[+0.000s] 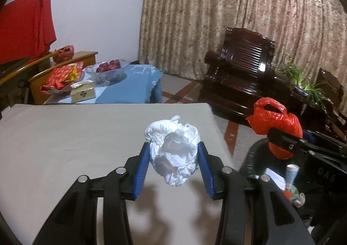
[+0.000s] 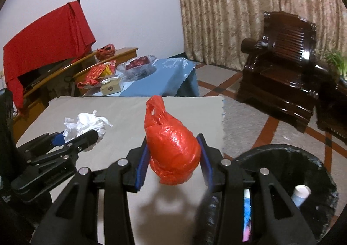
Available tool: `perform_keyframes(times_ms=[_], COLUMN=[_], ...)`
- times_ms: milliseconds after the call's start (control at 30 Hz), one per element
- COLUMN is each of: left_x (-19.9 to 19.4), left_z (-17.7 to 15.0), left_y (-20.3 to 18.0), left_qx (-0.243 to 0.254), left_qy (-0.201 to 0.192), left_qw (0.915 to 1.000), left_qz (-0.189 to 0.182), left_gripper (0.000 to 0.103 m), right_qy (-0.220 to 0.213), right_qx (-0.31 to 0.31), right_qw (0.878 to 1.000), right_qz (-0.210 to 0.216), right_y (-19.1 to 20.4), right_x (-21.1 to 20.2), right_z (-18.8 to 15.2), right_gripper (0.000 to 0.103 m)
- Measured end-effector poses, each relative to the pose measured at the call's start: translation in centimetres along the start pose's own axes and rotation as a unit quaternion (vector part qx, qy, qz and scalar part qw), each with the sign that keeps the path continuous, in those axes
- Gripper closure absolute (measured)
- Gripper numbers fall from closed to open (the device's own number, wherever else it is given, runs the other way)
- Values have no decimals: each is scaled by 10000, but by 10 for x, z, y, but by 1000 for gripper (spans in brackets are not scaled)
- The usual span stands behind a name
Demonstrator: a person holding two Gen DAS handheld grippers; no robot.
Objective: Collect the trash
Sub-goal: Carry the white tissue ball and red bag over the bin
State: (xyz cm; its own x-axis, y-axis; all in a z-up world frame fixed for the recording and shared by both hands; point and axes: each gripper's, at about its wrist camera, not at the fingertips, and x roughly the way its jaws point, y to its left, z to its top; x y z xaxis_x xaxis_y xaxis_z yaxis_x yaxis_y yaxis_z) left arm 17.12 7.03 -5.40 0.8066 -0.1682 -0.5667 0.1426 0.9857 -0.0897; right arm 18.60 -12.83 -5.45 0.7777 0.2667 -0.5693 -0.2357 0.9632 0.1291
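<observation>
A crumpled white plastic bag (image 1: 175,158) hangs above the beige table (image 1: 65,136), and my left gripper (image 1: 174,146) is shut on it with both blue pads pressing its sides. My right gripper (image 2: 172,139) is shut on a red plastic bag (image 2: 173,154), its handles sticking up, held over the table's right part. A black trash bin (image 2: 282,147) stands on the floor at the table's right, with a paper cup (image 2: 301,195) and other litter inside. The left wrist view shows the red bag (image 1: 275,119) above the bin (image 1: 252,154). The right wrist view shows the white bag (image 2: 86,123) to the left.
Behind the beige table is a blue-clothed table (image 1: 134,86) with a glass fruit bowl (image 1: 106,69), a tissue box (image 1: 83,93) and red packets. A dark wooden armchair (image 2: 279,71) and a potted plant (image 1: 303,82) stand to the right, before the curtain. A red cloth (image 2: 43,36) hangs at the left.
</observation>
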Motion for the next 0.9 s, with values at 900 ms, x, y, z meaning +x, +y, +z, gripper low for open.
perform_keyframes(times_ms=[900], left_x=[-15], left_z=[-21], left_y=[-142], left_qx=[698], left_qy=[19], left_qw=[9920], left_qz=[-1047], left_gripper=[58], right_qy=[-309], right_qx=[551], right_qw=[9930], right_qz=[-1002], right_y=[-106], right_x=[-111], right_z=[-58], right_gripper=[62])
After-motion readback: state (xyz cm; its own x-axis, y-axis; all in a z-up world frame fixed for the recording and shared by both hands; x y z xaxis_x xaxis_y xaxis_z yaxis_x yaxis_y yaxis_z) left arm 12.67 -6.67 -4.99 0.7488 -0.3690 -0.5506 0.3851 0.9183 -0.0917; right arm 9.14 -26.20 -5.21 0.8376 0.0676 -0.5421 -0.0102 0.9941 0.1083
